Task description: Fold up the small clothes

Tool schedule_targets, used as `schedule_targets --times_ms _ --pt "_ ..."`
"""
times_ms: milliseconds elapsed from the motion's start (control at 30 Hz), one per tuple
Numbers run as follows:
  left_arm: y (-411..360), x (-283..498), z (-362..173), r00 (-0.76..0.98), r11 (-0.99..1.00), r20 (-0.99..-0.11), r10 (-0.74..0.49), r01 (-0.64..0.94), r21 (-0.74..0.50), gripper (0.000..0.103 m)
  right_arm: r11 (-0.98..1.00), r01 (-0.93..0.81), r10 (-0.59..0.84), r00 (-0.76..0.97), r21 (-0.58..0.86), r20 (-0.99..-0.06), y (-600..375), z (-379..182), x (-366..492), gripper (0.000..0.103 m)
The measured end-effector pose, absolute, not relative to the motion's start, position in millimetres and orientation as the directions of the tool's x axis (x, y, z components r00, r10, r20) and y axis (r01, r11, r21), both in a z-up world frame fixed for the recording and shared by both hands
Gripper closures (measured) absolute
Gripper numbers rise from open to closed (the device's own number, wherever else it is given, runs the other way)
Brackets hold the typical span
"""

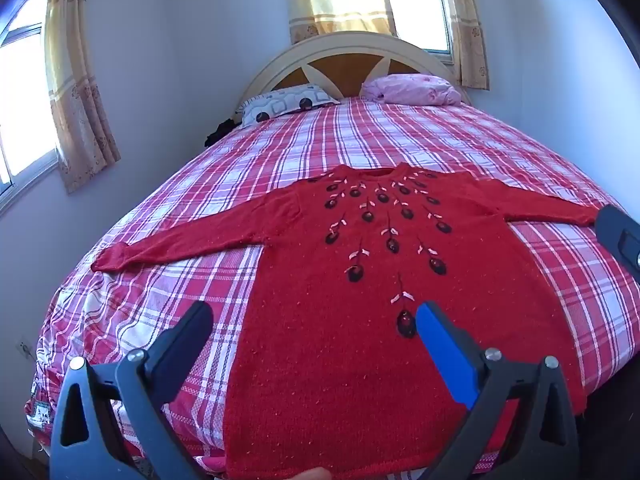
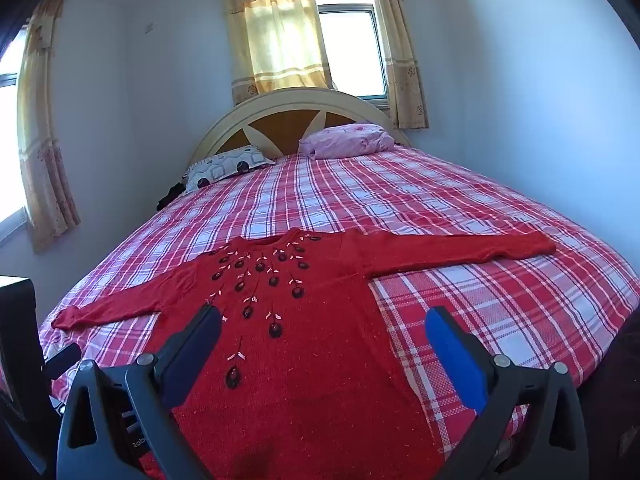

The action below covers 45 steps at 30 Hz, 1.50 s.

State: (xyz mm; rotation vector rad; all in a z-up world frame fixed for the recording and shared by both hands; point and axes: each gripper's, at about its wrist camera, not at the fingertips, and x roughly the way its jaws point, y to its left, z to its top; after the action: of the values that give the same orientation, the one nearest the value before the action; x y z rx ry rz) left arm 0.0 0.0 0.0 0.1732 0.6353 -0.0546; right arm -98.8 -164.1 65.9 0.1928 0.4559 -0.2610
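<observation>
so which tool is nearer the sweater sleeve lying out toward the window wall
Left. The left tool hangs open over the sweater's hem on that sleeve's side; the right tool hangs open over the opposite hem edge, farther away.

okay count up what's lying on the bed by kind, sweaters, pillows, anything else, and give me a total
Red sweater, spread flat with both sleeves out: 1
Pillows at the headboard: 2, one patterned pillow, one pink pillow
Dark bundle at the bed's edge beside the patterned pillow, too small to identify: 1
Total: 4
</observation>
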Motion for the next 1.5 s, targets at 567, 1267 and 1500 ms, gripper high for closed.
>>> schedule_targets --times_ms 567,1267,1500 --pt "3 -4 0 0.817 0.986 -0.575 -0.040 0.124 0.108 0.000 0.947 0.292 -0.202 0.863 0.131 -0.462 -169 66 -96 0.001" --pt "3 -5 -2 0.817 0.987 -0.576 -0.038 0.122 0.107 0.000 0.944 0.298 -0.201 0.860 0.141 -0.469 -167 59 -98 0.001" --pt "3 -5 -3 0.813 0.987 -0.581 -0.040 0.123 0.105 0.000 0.944 0.299 -0.200 0.859 0.143 -0.472 -168 59 -98 0.001"
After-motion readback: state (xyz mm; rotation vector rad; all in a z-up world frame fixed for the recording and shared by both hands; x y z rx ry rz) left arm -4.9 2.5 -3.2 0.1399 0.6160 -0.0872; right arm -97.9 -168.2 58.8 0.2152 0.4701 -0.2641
